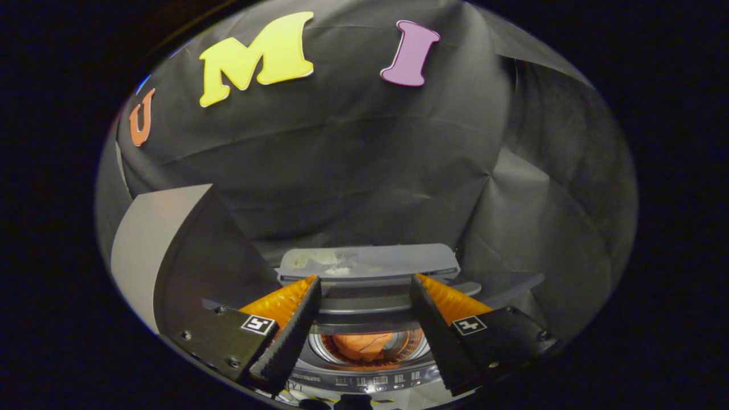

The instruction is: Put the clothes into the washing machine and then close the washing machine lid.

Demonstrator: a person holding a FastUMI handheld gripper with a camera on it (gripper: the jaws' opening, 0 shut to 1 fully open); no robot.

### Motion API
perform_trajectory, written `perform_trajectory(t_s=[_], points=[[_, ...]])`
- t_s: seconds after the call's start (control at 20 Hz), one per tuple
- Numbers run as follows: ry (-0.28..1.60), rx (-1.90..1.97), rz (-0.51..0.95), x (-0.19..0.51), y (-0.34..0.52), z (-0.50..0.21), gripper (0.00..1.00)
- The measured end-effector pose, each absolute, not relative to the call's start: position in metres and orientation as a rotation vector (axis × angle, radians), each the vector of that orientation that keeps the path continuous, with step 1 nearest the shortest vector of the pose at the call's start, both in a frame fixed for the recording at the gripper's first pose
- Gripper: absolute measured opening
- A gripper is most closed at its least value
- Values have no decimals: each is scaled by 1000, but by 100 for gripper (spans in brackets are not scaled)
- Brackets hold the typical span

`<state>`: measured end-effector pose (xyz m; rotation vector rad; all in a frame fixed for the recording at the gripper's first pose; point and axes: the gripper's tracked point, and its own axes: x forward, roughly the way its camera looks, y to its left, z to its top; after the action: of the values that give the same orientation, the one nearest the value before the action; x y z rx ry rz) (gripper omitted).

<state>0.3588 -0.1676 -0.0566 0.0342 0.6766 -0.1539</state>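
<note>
One orange garment (364, 346) lies down in the drum of the washing machine (370, 376), seen between the fingers and below them, so loading looks done and closing is the step in hand. Raised lid (367, 263) stands open just beyond the fingertips; gripper (364, 285) is spread wide, holding nothing. Next move, by my reading: bring the fingers over the lid's upper edge and draw it forward and down.
</note>
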Motion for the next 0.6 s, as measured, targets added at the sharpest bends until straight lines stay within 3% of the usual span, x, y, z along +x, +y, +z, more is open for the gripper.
perform_trajectory(t_s=[0.6], points=[[772, 156, -189, 316, -162, -109, 98]])
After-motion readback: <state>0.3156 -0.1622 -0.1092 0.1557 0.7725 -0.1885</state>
